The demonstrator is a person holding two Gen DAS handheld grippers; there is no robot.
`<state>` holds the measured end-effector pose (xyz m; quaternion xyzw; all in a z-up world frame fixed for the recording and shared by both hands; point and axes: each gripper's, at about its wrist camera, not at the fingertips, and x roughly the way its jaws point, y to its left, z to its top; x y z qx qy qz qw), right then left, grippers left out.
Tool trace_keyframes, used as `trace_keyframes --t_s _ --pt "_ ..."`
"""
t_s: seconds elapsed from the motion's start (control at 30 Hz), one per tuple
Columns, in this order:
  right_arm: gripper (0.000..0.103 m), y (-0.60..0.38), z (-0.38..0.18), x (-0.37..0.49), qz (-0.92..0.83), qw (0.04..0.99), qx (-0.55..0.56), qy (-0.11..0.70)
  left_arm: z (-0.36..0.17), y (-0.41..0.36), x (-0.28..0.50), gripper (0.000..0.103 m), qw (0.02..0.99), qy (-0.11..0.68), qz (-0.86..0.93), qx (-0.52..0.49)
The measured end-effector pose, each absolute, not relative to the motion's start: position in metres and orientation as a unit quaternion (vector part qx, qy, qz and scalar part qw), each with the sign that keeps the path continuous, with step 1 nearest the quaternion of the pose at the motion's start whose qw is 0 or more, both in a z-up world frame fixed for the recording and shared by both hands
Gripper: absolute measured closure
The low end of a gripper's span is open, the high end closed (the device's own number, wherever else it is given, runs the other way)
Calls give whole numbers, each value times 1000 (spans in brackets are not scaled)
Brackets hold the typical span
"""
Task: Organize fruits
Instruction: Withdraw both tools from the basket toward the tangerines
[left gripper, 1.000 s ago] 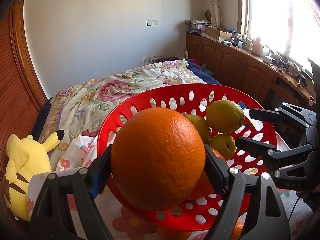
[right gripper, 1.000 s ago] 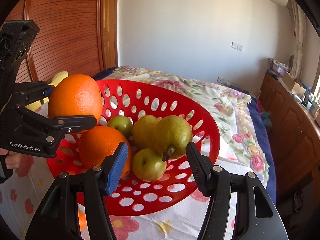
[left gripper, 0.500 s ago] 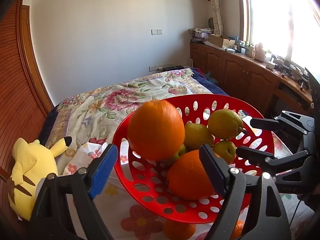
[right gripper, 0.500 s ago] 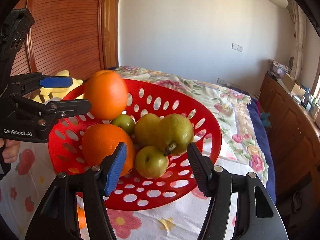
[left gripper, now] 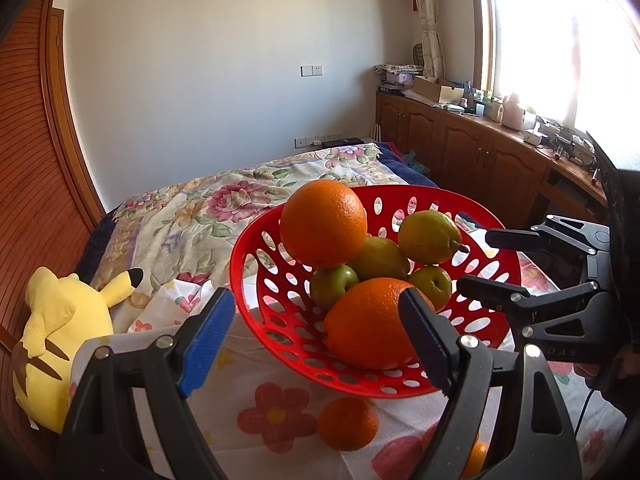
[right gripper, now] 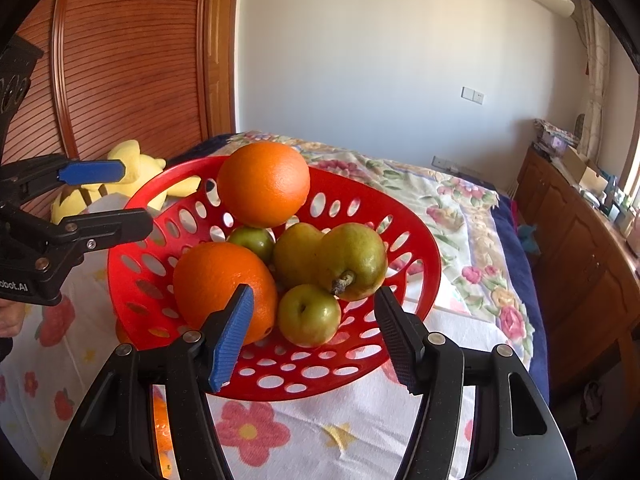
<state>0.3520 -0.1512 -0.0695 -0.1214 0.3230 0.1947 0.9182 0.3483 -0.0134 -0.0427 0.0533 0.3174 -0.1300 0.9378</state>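
A red perforated basket (left gripper: 256, 280) (right gripper: 416, 252) stands on a flowered cloth. It holds two oranges, pears and small green fruits. One orange (left gripper: 323, 223) (right gripper: 263, 184) rests on top of the pile. A second orange (left gripper: 370, 322) (right gripper: 222, 280) lies at the basket's near side. My left gripper (left gripper: 320, 340) is open and empty, drawn back from the basket; it also shows in the right wrist view (right gripper: 106, 196). My right gripper (right gripper: 316, 340) is open and empty at the basket's front; it also shows in the left wrist view (left gripper: 480, 260). A small orange (left gripper: 348, 424) lies on the cloth below the basket.
A yellow plush toy (left gripper: 60, 332) lies at the left by the wooden wall panel. A bed with a flowered quilt (left gripper: 224, 208) lies behind the basket. Wooden cabinets (left gripper: 472, 152) with clutter run under the window at the right. Another orange (right gripper: 162, 436) lies on the cloth.
My left gripper opened and let go of the orange, which now rests on the pile in the basket. The left gripper pulled back. The right gripper stayed open in place.
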Motion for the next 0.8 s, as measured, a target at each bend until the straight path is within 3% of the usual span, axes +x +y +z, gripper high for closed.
trace_keyframes --t_s 0.8 --pt "40 -148 -65 239 213 916 -78 331 -56 3 232 19 946 292 -141 15"
